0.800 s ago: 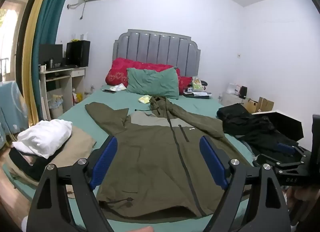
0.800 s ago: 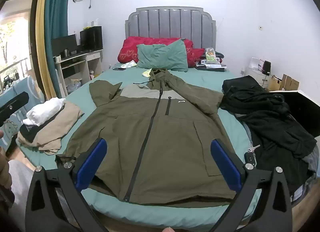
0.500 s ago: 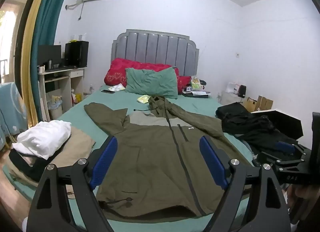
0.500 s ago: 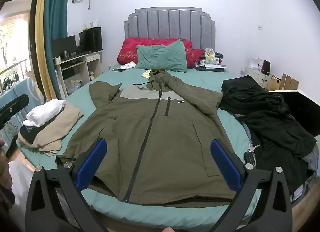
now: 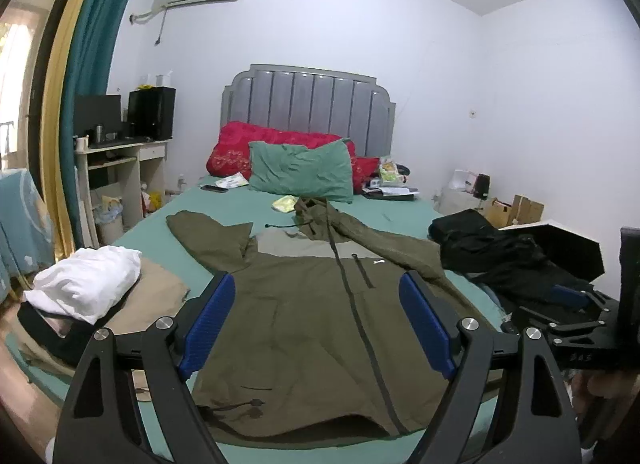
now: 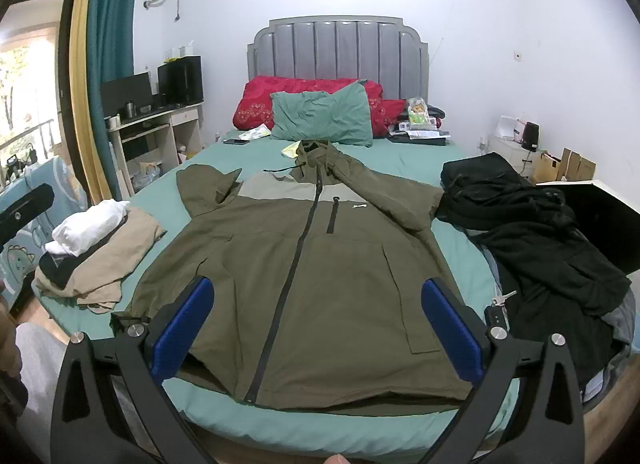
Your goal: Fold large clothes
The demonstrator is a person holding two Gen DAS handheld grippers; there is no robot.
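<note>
An olive-green hooded jacket (image 5: 304, 316) lies spread flat, front up and zipped, on the teal bed (image 5: 248, 208); it also shows in the right wrist view (image 6: 312, 272), hood toward the pillows, both sleeves folded in near the shoulders. My left gripper (image 5: 316, 296) is open and empty, held above the jacket's hem at the foot of the bed. My right gripper (image 6: 316, 304) is open and empty, also held near the hem. The right gripper's body shows at the far right of the left wrist view (image 5: 576, 328).
A pile of folded clothes, white on beige (image 6: 92, 240), sits at the bed's left edge. A heap of black clothes (image 6: 540, 232) with keys (image 6: 500, 300) lies on the right. Pillows (image 6: 320, 114), a phone and papers are by the headboard. A desk (image 6: 160, 132) stands left.
The left gripper's view has tilted up slightly. The jacket and the right gripper have not visibly moved.
</note>
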